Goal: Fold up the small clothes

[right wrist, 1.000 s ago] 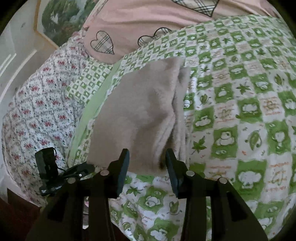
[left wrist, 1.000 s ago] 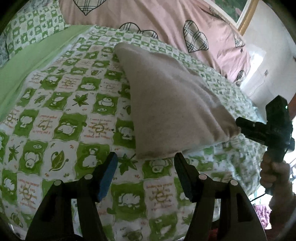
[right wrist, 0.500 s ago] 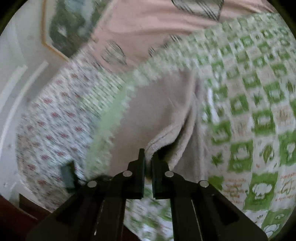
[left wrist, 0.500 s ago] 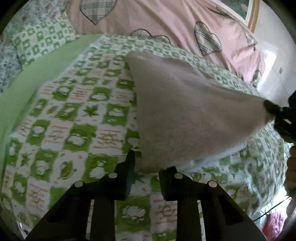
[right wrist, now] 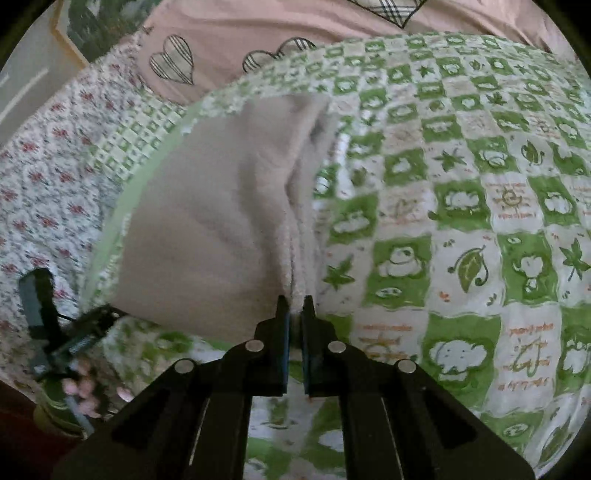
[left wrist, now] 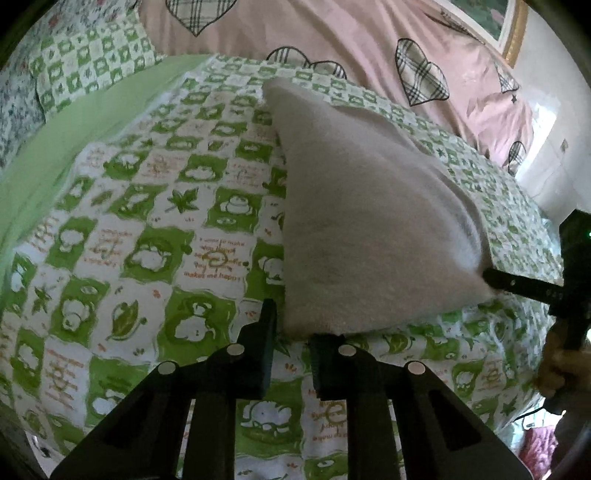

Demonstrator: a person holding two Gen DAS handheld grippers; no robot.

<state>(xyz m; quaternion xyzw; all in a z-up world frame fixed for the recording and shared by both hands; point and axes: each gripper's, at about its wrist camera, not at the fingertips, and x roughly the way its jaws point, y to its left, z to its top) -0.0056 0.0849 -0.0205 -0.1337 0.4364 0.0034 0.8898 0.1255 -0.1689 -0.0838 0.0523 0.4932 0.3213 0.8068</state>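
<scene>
A beige fleecy garment lies folded on the green-and-white checked bedspread. My left gripper is at its near corner, jaws close together with the corner between them. My right gripper is shut on the garment's other near corner, holding the layered edge. The garment is stretched between the two grippers and lifted slightly at the near edge. The right gripper also shows at the right of the left wrist view, and the left one at the left of the right wrist view.
A pink quilt with plaid hearts lies along the back. A plain green strip and a floral sheet border the bedspread. A framed picture hangs on the wall. The bed's edge is near me.
Both grippers went from open to closed on the garment's near corners. The near edge has been raised and pulled taut between them.
</scene>
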